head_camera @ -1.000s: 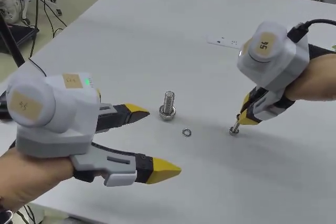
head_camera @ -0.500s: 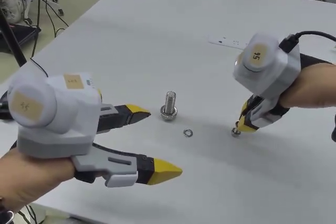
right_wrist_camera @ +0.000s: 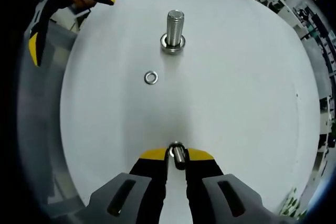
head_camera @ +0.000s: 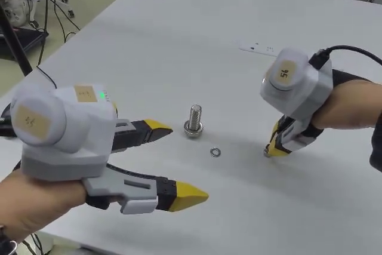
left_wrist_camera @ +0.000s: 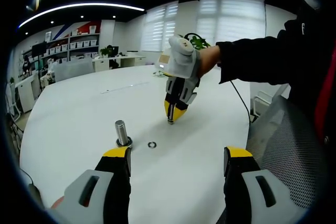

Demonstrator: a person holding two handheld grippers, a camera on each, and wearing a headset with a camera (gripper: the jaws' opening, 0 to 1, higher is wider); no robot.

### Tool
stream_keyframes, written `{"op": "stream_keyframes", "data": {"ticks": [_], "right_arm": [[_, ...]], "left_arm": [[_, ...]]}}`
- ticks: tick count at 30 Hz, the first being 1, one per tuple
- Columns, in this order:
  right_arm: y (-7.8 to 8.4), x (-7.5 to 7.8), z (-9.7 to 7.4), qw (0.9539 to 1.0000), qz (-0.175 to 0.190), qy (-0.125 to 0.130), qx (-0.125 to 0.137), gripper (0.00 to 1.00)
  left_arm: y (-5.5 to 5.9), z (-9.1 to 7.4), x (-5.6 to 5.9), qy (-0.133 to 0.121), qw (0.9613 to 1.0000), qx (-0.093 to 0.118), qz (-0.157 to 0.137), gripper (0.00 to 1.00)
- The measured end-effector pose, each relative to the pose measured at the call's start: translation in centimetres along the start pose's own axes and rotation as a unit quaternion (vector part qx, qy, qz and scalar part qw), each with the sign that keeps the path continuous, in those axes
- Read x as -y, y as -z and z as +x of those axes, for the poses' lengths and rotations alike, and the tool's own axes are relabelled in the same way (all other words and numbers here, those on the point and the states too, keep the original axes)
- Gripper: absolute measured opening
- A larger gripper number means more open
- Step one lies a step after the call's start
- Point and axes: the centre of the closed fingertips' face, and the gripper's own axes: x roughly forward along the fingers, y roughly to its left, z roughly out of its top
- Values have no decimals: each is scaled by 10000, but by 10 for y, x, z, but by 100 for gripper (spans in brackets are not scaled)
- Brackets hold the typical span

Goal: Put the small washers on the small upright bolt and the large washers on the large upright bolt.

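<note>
The large bolt (head_camera: 194,120) stands upright mid-table with a washer around its base; it shows as large bolt (right_wrist_camera: 175,29) and large bolt (left_wrist_camera: 122,132) in the gripper views. A small washer (head_camera: 215,152) lies flat just in front of it, also small washer (right_wrist_camera: 151,77) and small washer (left_wrist_camera: 152,144). My right gripper (head_camera: 274,149) points down at the table, shut on the small bolt (right_wrist_camera: 178,156), which stands between its yellow tips. My left gripper (head_camera: 175,160) hovers open at the near left, holding nothing, with left gripper (left_wrist_camera: 177,153) aimed toward the washer.
A white table (head_camera: 179,40) stretches away under everything. A thin white strip (head_camera: 258,48) lies on it at the back. Cables and equipment sit on the floor (head_camera: 36,4) past the left edge. A person's dark sleeve (left_wrist_camera: 262,61) reaches behind the right gripper.
My right gripper has tipped lower over the small bolt, so its tips now cover most of it in the head view. The left gripper and the loose washer have stayed put.
</note>
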Motion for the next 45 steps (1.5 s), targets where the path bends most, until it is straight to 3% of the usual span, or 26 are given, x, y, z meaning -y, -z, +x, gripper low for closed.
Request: {"op": "stream_keyframes", "data": {"ticks": [15, 25, 30, 45], "right_arm": [[-1, -3, 1, 10000, 33, -27, 16, 16], [-3, -4, -5, 9998, 95, -47, 160, 28], [-11, -6, -13, 9992, 137, -93, 369, 34], [-51, -12, -35, 9971, -266, 56, 704, 36]], "left_arm": [[1, -2, 0, -10, 10000, 1, -10, 72], [0, -2, 0, 6, 10000, 11, -2, 72], [0, -1, 0, 9, 10000, 17, 5, 72], [-3, -2, 0, -1, 10000, 52, 22, 72]]}}
